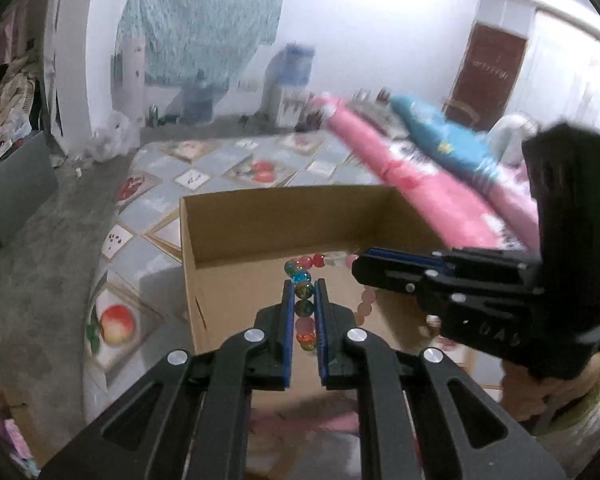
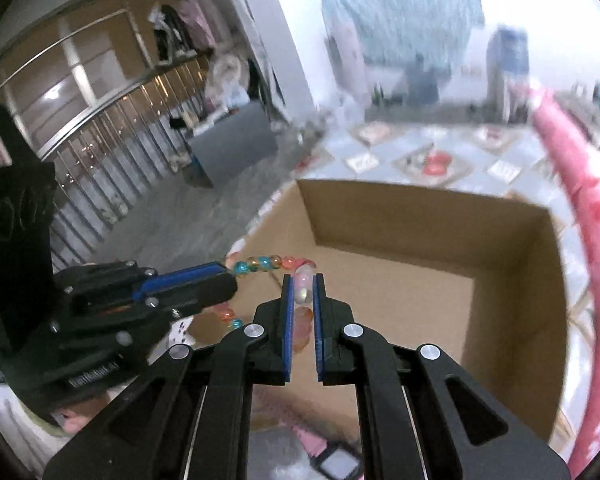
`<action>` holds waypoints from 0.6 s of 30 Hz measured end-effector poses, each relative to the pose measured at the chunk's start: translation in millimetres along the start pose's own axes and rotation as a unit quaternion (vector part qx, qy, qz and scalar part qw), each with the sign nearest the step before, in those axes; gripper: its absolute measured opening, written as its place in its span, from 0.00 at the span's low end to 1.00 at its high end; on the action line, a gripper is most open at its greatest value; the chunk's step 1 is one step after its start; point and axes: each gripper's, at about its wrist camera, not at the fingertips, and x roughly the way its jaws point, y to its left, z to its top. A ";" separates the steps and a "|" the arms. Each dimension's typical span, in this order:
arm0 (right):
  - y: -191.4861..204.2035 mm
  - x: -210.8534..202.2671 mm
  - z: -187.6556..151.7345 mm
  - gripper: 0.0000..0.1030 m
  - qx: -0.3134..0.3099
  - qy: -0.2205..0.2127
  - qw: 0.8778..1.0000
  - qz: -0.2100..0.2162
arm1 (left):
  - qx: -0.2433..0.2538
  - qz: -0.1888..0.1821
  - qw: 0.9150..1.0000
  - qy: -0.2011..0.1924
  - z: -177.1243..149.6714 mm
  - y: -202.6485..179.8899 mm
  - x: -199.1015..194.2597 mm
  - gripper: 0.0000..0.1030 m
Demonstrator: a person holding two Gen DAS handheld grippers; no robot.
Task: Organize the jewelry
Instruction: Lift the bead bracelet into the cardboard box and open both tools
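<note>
1. Black metal linkage arms with round silver rivets fill the bottom of each wrist view, ending in flat blue rubber pads.
2. In the left wrist view the left gripper (image 1: 304,292) has its jaws closed on a string of beads (image 1: 303,308); round glassy beads in teal, green, pink and orange sit in a row between the pads.
3. Left of that gripper, a bedsheet (image 1: 156,208) printed with square panels of fruit covers the bed, with grey floor further left.
4. Behind the left gripper stands an open cardboard box (image 1: 284,220), plain brown, with straight upright walls and a flat bottom.
5. The bead string runs from the left gripper rightward over the box to the right gripper (image 1: 358,268), which enters from the right, black and blocky.
6. Beyond it, a rolled pink blanket (image 1: 432,188) lies along the bed.
7. In the right wrist view the left gripper (image 2: 230,280) comes in from the left, with teal, amber and pink beads (image 2: 260,264) running out of its tip.
8. In the middle the right gripper (image 2: 303,288) has its jaws closed on pale, translucent beads of the same string.
9. To the right, the box (image 2: 420,216) shows smooth matte walls; the string hangs above its left part, stretched between the two grippers.
</note>
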 end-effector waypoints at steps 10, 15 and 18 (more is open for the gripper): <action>-39.2 89.4 38.2 0.07 0.024 0.106 0.993 -0.044 | 0.004 0.083 0.991 0.105 36.2 29.7 105.2 0.09; -46.2 81.7 47.7 0.10 0.031 0.091 0.994 -0.042 | -0.006 0.078 0.993 0.088 40.0 30.1 99.0 0.17; -48.2 62.3 51.8 0.10 0.036 0.061 0.997 -0.027 | 0.003 0.086 0.995 0.054 42.1 22.4 79.1 0.20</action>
